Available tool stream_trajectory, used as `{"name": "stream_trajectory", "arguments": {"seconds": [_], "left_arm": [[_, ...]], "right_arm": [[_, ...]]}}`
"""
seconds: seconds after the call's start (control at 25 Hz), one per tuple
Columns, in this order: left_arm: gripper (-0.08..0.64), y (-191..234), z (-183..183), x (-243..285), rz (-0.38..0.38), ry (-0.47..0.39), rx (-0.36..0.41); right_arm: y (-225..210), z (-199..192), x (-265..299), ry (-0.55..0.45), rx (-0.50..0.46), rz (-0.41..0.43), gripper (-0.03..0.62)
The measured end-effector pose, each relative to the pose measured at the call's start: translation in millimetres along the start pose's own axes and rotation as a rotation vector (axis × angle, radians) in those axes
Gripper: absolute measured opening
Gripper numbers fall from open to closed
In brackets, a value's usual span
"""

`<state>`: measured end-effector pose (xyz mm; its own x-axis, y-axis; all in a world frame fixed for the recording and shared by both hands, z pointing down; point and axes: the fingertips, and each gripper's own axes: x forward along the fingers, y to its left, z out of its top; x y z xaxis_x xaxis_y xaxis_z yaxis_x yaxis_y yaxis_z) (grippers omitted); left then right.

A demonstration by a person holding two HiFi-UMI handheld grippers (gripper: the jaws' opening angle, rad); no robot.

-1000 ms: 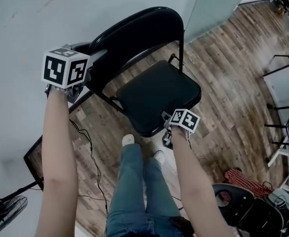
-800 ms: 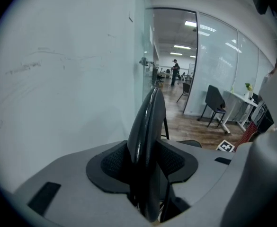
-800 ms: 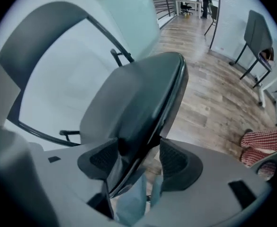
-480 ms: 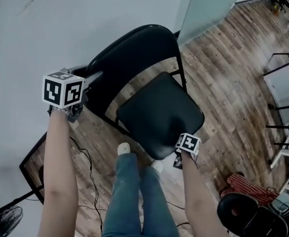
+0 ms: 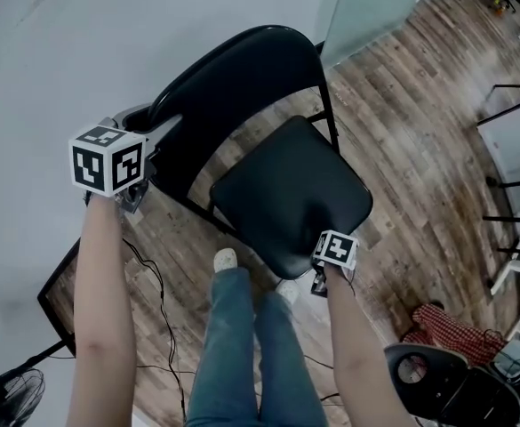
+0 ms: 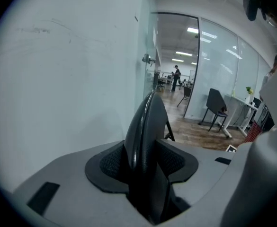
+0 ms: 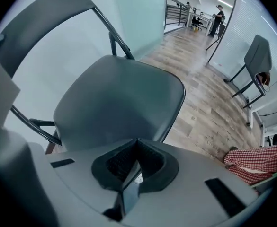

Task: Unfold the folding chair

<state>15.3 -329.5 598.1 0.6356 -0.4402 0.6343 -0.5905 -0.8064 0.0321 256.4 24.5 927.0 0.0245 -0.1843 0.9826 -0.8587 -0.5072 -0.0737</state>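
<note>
The black folding chair stands against the white wall, its seat [image 5: 286, 189] swung out nearly flat. The curved backrest [image 5: 233, 87] rises behind the seat. My left gripper [image 5: 156, 140] is shut on the backrest's left rim, and in the left gripper view the rim [image 6: 145, 122] runs up between the pads of my left gripper [image 6: 145, 162]. My right gripper [image 5: 320, 278] points steeply down just off the seat's near edge. In the right gripper view my right gripper [image 7: 137, 145] has its jaws shut together with nothing in them, and the seat [image 7: 114, 98] lies just beyond.
The person's legs [image 5: 242, 345] and shoes stand close under the seat's front. Cables [image 5: 157, 283] run over the wood floor beside a dark panel [image 5: 60, 301]. A fan [image 5: 2, 398] stands bottom left. A red chequered cloth [image 5: 451, 332] and a black stool [image 5: 446, 385] lie bottom right.
The seat has swung down and out to a flatter lie. My right gripper has dropped with it to the near edge. My left gripper has sunk a little with the backrest.
</note>
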Motion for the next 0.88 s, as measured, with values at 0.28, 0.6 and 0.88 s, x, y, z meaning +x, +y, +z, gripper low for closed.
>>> {"name": "stream_trajectory", "arguments": {"seconds": [0.28,0.6,0.88], "left_arm": [[0.361,-2,9,-19,0.14,0.11,0.039],[0.39,-47,34,-55,0.121,0.083,-0.007],[0.39,-79,42,-88,0.082,0.058,-0.061]], "right_arm": [[22,-2,-58,-0.012,-0.058,0.036,0.0],[36,18,-146,-0.085,-0.089,0.07,0.0],[48,25,-216,-0.139,-0.135,0.086,0.0]]}}
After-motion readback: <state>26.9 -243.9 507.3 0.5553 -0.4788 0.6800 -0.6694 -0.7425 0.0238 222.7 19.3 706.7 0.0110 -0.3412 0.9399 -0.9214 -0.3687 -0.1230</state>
